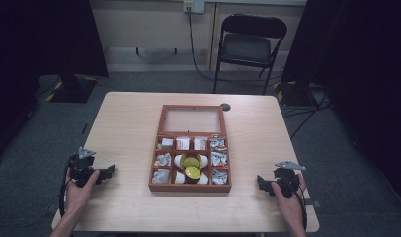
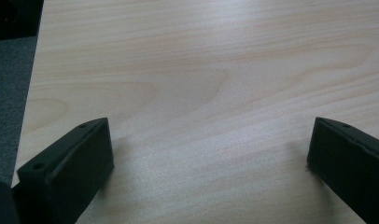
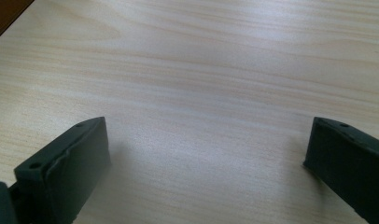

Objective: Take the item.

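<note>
A wooden compartment box (image 1: 190, 188) with its glass lid (image 1: 192, 120) laid back sits at the table's middle. Its cells hold small packets, white capsules and two yellow-green lidded cups (image 1: 191, 167). My left gripper (image 1: 107, 172) rests on the table left of the box, held in a hand, jaws pointing right. In the left gripper view the left gripper (image 2: 208, 149) is open over bare wood. My right gripper (image 1: 260, 182) rests right of the box, pointing left. In the right gripper view the right gripper (image 3: 206, 147) is open, with nothing between the jaws.
The light wooden table (image 1: 129, 123) has bare room on both sides of the box. A small dark disc (image 1: 225, 106) lies behind the lid. A black folding chair (image 1: 248, 44) stands beyond the far edge. Grey carpet and cables surround the table.
</note>
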The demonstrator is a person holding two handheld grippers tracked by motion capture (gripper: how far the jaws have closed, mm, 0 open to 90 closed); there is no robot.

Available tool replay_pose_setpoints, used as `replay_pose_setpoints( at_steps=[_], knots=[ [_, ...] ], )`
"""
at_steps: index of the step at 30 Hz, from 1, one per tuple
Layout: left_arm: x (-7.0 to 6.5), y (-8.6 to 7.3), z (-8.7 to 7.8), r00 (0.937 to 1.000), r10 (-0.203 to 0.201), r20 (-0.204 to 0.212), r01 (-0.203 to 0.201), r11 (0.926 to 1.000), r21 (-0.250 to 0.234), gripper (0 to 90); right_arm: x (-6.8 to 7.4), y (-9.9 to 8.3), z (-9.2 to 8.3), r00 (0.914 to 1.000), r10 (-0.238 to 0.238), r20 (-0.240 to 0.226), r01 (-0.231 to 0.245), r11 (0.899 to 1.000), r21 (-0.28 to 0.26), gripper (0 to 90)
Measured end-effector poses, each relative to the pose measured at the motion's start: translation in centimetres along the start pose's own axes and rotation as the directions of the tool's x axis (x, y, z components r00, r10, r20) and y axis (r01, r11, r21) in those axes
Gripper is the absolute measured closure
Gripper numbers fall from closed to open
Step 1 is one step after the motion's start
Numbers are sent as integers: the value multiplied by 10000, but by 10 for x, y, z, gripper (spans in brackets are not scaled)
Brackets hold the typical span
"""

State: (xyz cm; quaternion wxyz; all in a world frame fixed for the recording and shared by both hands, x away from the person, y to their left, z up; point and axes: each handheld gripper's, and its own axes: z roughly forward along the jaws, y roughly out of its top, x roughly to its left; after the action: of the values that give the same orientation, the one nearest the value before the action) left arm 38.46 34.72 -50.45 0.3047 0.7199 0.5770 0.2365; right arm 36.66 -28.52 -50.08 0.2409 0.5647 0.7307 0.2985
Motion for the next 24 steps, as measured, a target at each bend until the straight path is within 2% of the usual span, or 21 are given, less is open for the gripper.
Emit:
replay_pose_setpoints(
  at_steps=[12,15,18,21,24],
  knots=[
    [1,-1,-2,10000,20,84,-20,10000,2,5,0,0,0,10000,2,2,-2,10000,2,0],
    [1,0,-4,10000,-17,-36,17,10000,59,40,0,0,0,10000,1,1,-1,10000,2,0],
    [1,0,-7,10000,49,-64,-50,10000,-75,166,0,0,0,10000,2,2,-2,10000,1,0],
    [1,0,-7,9999,-68,-93,68,10000,-32,158,0,0,0,10000,0,2,0,10000,4,0],
    [1,0,-8,9999,39,-108,-39,10000,5,161,0,0,0,10000,3,2,-3,10000,2,0]
  ],
)
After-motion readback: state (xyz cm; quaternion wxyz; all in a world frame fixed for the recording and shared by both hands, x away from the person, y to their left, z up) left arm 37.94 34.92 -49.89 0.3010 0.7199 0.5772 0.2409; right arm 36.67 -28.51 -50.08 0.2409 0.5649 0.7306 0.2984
